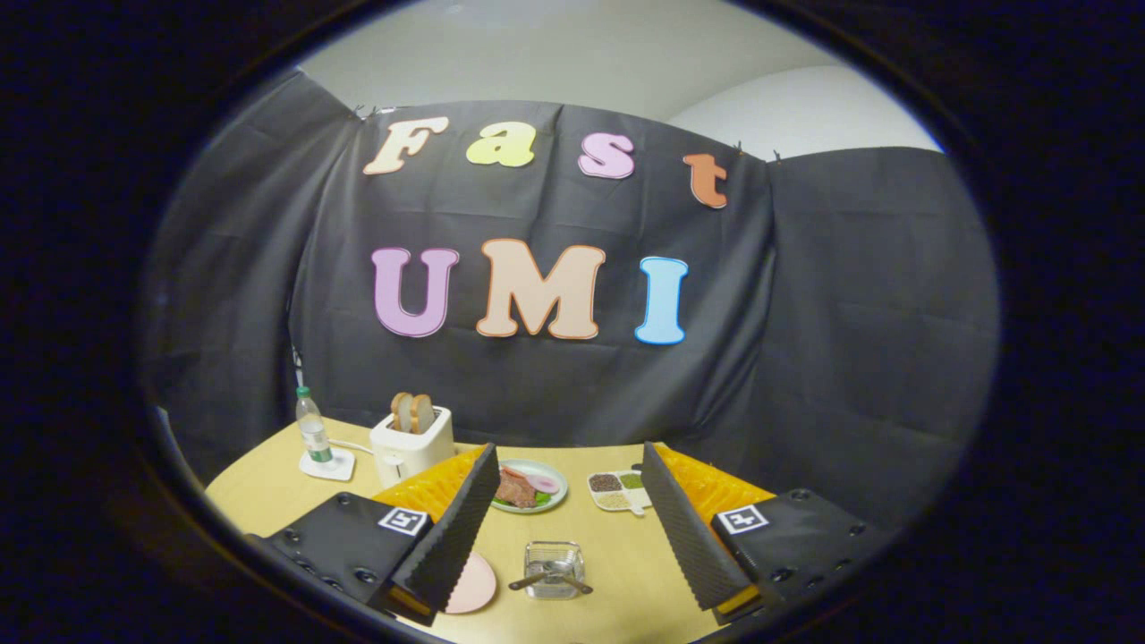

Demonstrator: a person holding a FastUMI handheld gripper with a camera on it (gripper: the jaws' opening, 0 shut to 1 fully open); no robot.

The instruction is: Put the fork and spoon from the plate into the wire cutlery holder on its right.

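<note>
My gripper [568,456] hangs open above the wooden table, with nothing between its fingers. Below and between the fingers stands the wire cutlery holder [555,562]. Two utensils rest in it, crossed: one dark handle [526,582] pokes out to the left and the other [578,587] to the right. Which is the fork and which the spoon I cannot tell. Left of the holder lies the pink plate [479,586], partly hidden behind my left finger; the part that shows is bare.
Beyond the fingers sit a green plate with food [530,487] and a small divided tray of grains [617,490]. A white toaster with bread [411,440] and a plastic bottle [313,431] on a coaster stand at the back left. Black cloth walls close the booth.
</note>
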